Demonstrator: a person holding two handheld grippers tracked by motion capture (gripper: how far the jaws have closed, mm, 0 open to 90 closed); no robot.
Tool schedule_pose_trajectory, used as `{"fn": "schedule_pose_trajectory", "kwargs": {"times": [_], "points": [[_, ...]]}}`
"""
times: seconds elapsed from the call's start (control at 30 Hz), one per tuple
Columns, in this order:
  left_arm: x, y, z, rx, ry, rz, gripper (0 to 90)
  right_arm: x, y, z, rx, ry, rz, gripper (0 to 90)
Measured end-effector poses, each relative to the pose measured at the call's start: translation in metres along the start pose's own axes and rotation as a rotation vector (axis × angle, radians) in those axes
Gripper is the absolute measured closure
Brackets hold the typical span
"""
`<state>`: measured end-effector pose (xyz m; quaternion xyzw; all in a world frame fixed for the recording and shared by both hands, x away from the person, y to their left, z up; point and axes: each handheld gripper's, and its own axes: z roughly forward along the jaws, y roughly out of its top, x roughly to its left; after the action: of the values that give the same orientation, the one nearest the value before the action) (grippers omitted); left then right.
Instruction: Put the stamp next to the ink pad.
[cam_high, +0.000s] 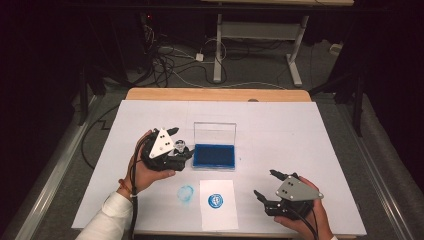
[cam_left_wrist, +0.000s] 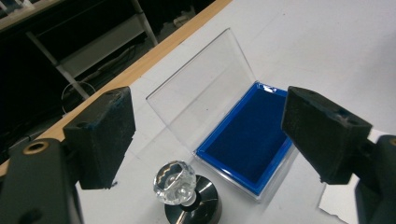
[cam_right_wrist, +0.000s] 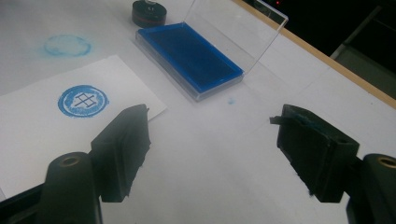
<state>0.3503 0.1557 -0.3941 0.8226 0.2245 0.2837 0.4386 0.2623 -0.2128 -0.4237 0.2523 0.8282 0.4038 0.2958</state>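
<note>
counter (cam_high: 300, 150): white sheet over a wooden top; everything sits in its middle and near edge.
ink pad (cam_high: 215, 155): blue pad in a clear case, lid standing open toward the far edge, at the counter's middle.
paper (cam_high: 218, 216): white slip at the near edge, just in front of the ink pad, bearing a round blue print (cam_high: 215, 201); a fainter blue smudge (cam_high: 185, 193) lies on the counter just left of it.
left tongs (cam_left_wrist: 205, 140): open, jaws wide apart, hovering just above the stamp and gripping nothing.
right tongs (cam_right_wrist: 212, 154): open and holding nothing, near the near right corner, well apart from the ink pad.
stamp (cam_left_wrist: 180, 186): clear faceted knob on a dark round base, upright on the counter, touching or just beside the ink pad's left side.
step: the print looks done and the stamp set down, so stamping seems finished.
next move: likely shutting the lid; it calls for a light push on its top edge without shifting the case.
</note>
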Motion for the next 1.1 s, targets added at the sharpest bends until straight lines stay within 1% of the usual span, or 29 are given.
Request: {"fn": "schedule_pose_trajectory", "kwargs": {"times": [0.17,0.23,0.3,0.57,0.67,0.93,1.0,1.1], "points": [[-0.007,0.001,-0.005,-0.011,0.001,0.024,17.0,-0.001,0.000,-0.001,0.000,-0.008,-0.001,25.5],[-0.010,0.001,-0.008,-0.023,-0.002,0.025,17.0,-0.001,0.000,-0.001,-0.003,-0.008,0.001,25.5],[-0.013,0.000,-0.009,-0.025,0.003,0.030,16.9,-0.001,0.000,-0.001,-0.002,-0.010,0.000,25.5],[-0.022,-0.007,-0.018,-0.049,-0.022,0.054,16.9,-0.003,0.001,-0.001,-0.010,-0.016,0.003,25.5],[-0.024,-0.011,-0.023,-0.052,-0.021,0.062,16.9,-0.004,0.002,0.001,-0.013,-0.014,0.003,25.5],[-0.029,-0.022,-0.034,-0.043,0.004,0.077,16.9,-0.005,0.004,0.003,-0.018,-0.012,-0.001,25.5],[-0.030,-0.025,-0.037,-0.042,0.016,0.083,16.9,-0.005,0.004,0.003,-0.020,-0.014,-0.004,25.5],[-0.031,-0.030,-0.040,-0.046,0.017,0.087,16.9,-0.005,0.004,0.002,-0.023,-0.017,-0.004,25.5]]}}
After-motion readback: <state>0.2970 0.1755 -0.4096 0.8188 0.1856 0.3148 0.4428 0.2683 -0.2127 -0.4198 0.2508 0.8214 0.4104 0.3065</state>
